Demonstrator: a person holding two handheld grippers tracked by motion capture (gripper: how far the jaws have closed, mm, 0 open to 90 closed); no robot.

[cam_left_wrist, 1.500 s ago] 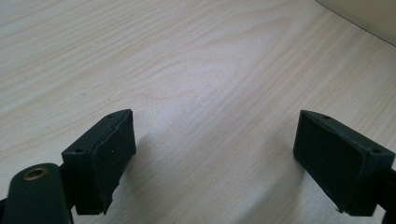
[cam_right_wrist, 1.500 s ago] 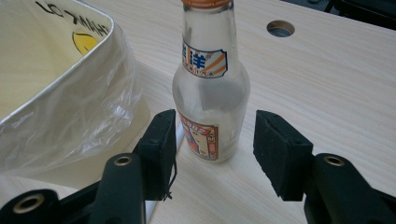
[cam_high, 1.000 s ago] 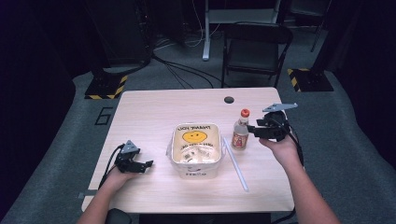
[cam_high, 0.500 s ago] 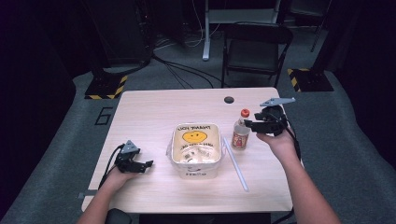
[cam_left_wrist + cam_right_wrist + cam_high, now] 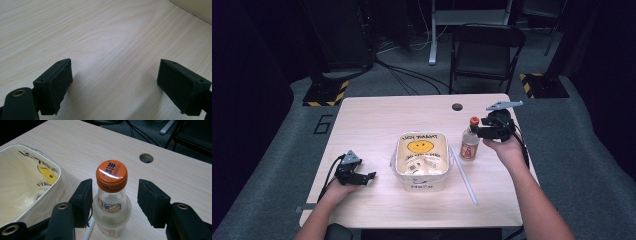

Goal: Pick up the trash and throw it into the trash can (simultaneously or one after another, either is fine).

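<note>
A small clear glass bottle (image 5: 469, 145) with a ribbed orange screw cap and a pale printed label stands upright on the light wood-grain surface (image 5: 377, 120), just right of a squarish white container (image 5: 421, 160) with rounded corners, a thin crinkled rim and a yellow smiling face printed inside. The right hand-held gripper (image 5: 476, 129) sits level with the bottle's neck, and in the right gripper view its two blocky black pads flank the bottle (image 5: 111, 202) with the cap between them; the right hand-held gripper (image 5: 113, 198) stands part open, the near pad close beside the glass and the far pad clearly apart from it, so nothing is clamped. A long, thin white straw (image 5: 464, 175) lies flat on the surface between the container and the person's right forearm, running diagonally toward the near edge. A round dark cable hole (image 5: 457, 106) is cut into the surface beyond the bottle. The left hand-held gripper (image 5: 367, 176) rests low over bare wood near the front left, and in the left gripper view its matte rubbery pads (image 5: 60, 82) stand wide apart with only the grain between them.
</note>
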